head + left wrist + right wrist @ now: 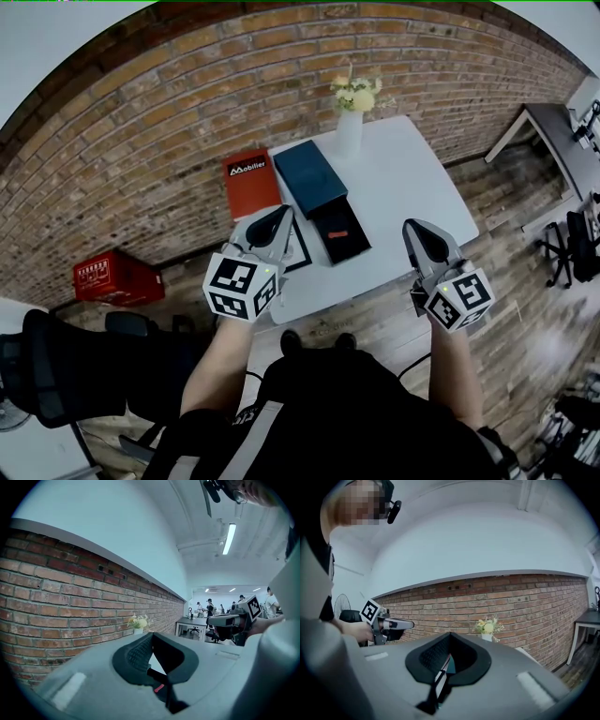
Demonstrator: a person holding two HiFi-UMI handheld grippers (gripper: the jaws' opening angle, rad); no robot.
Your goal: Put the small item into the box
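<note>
Head view shows the left gripper (281,217) and right gripper (415,230) both clenched empty over the white table's (412,192) near edge, while the small reddish item (339,234) lies in the black tray (349,251) touching the dark blue box (309,176).

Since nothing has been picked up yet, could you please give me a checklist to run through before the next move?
1. Left gripper empty: ok, jaws together on nothing.
2. Right gripper empty: ok, also shut.
3. Jaws open for a pick: not ok.
4. Dark blue box in view on the white table: ok.
5. Small item located: cannot tell.
6. Vase apart from the box: ok.
</note>
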